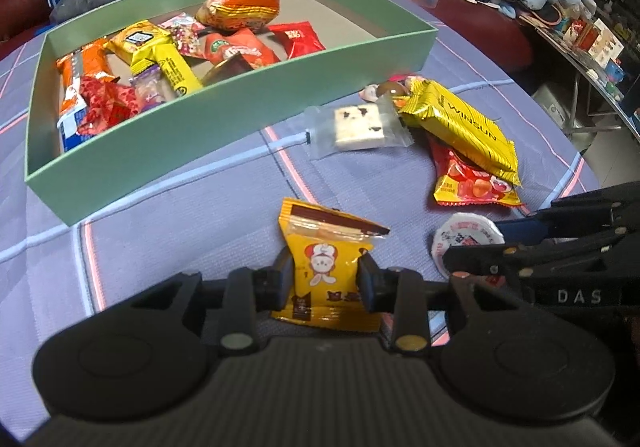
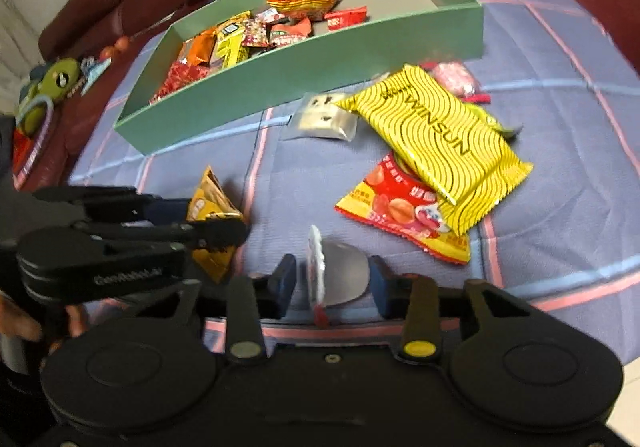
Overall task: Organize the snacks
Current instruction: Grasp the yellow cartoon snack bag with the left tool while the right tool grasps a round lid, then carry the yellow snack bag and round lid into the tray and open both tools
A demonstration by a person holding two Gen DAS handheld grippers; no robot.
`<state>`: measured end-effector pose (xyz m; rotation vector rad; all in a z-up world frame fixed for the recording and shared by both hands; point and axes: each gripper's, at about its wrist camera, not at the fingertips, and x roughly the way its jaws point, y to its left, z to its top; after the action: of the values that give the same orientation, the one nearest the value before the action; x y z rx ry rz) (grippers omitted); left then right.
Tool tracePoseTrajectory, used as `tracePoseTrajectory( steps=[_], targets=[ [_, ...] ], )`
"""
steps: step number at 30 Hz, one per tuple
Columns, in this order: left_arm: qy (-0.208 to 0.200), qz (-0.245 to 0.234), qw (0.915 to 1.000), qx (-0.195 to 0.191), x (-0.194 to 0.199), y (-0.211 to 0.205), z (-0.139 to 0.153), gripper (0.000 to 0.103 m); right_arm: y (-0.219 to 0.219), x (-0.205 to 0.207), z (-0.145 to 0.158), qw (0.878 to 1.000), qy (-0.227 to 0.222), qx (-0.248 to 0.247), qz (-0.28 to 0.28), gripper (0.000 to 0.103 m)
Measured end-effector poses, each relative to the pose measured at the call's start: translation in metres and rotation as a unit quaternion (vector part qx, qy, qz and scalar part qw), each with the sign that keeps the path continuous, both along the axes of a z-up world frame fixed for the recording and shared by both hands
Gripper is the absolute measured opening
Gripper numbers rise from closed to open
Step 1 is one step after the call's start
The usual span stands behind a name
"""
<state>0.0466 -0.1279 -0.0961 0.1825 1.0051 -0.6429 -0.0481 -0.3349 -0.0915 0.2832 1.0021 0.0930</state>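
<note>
Left claw (image 1: pixel 325 279): clenched on a yellow cartoon-print snack packet (image 1: pixel 326 271), pads pressing the wrapper from both sides at mid-height; packet upright, lower edge on or just above the tabletop (image 1: pixel 192 199). Right claw (image 2: pixel 332 279): narrowed around a small round foil-lidded cup (image 2: pixel 340 277), tipped on edge with the printed lid facing left. Contact of the right pad probable; a sliver of gap at the left pad, so grip not confirmed.

Outward from the claws: red fruit-print packet (image 2: pixel 394 213) partly under a yellow WINSUN packet (image 2: pixel 436 143); clear-wrapped white square snack (image 1: pixel 358 127) touching the WINSUN packet's far end; pink-wrapped sweets (image 2: pixel 456 79) just beyond. Green open box (image 1: pixel 192 135) farther back, already holding a heap of wrapped snacks in its left half, right half bare. Toys and clothing beyond the tabletop edge.

Judged step: twin pickup, transfer to the box pending.

Hazards:
- Cup on edge, curved and smooth: prone to roll or squirt out of the right claw on lift, cause being off-centre pad contact.
- Thin packet film: liable to slip or crumple under the left pads, cause being air-filled wrapper.
- Claws close side by side: risk of collision during lift.
- Box wall near: low carry likely to catch the rim and shove the box.
</note>
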Motion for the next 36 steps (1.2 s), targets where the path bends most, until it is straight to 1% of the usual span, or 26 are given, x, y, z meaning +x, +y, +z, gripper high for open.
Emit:
tracePoseTrajectory(
  steps=[1, 3, 6, 9, 13, 15, 19, 21, 24, 28, 33, 36],
  targets=[
    [-0.001, 0.001, 1.0, 0.0, 0.0, 0.0, 0.0, 0.031, 0.003, -0.001, 0.0, 1.0, -0.003, -0.012, 0.004, 0.03],
    [-0.001, 0.008, 1.0, -0.001, 0.0, 0.002, 0.001, 0.03, 0.004, -0.001, 0.002, 1.0, -0.005, -0.012, 0.007, 0.028],
    [-0.012, 0.019, 0.9998, 0.002, 0.001, 0.006, 0.007, 0.03, 0.002, -0.002, 0.008, 1.0, -0.01, 0.006, 0.003, 0.027],
    [-0.011, 0.028, 0.9994, -0.018, 0.006, 0.012, 0.019, 0.03, -0.007, 0.0, 0.014, 0.999, -0.017, 0.032, -0.008, 0.027],
    [-0.036, 0.031, 0.9983, -0.034, 0.017, 0.009, 0.046, 0.03, -0.02, 0.008, 0.029, 0.997, -0.039, 0.064, -0.023, 0.027],
    [-0.05, 0.031, 0.9975, -0.04, 0.029, 0.003, 0.059, 0.03, -0.027, 0.014, 0.038, 0.996, -0.054, 0.07, -0.031, 0.027],
    [-0.08, 0.03, 0.9957, -0.037, 0.06, -0.019, 0.082, 0.03, -0.045, 0.039, 0.055, 0.992, -0.085, 0.072, -0.056, 0.027],
    [-0.081, 0.03, 0.9956, -0.037, 0.077, -0.032, 0.087, 0.03, -0.056, 0.054, 0.062, 0.99, -0.1, 0.076, -0.068, 0.027],
    [-0.072, 0.033, 0.9961, -0.04, 0.101, -0.051, 0.086, 0.03, -0.074, 0.082, 0.068, 0.986, -0.111, 0.082, -0.089, 0.027],
    [-0.049, 0.038, 0.9974, -0.037, 0.129, -0.072, 0.073, 0.03, -0.093, 0.116, 0.066, 0.983, -0.111, 0.094, -0.108, 0.027],
    [-0.036, 0.038, 0.9984, -0.022, 0.149, -0.086, 0.058, 0.03, -0.104, 0.147, 0.056, 0.984, -0.101, 0.1, -0.106, 0.027],
    [-0.033, 0.038, 0.9986, -0.013, 0.155, -0.091, 0.052, 0.031, -0.105, 0.158, 0.046, 0.984, -0.091, 0.106, -0.107, 0.028]
  ],
)
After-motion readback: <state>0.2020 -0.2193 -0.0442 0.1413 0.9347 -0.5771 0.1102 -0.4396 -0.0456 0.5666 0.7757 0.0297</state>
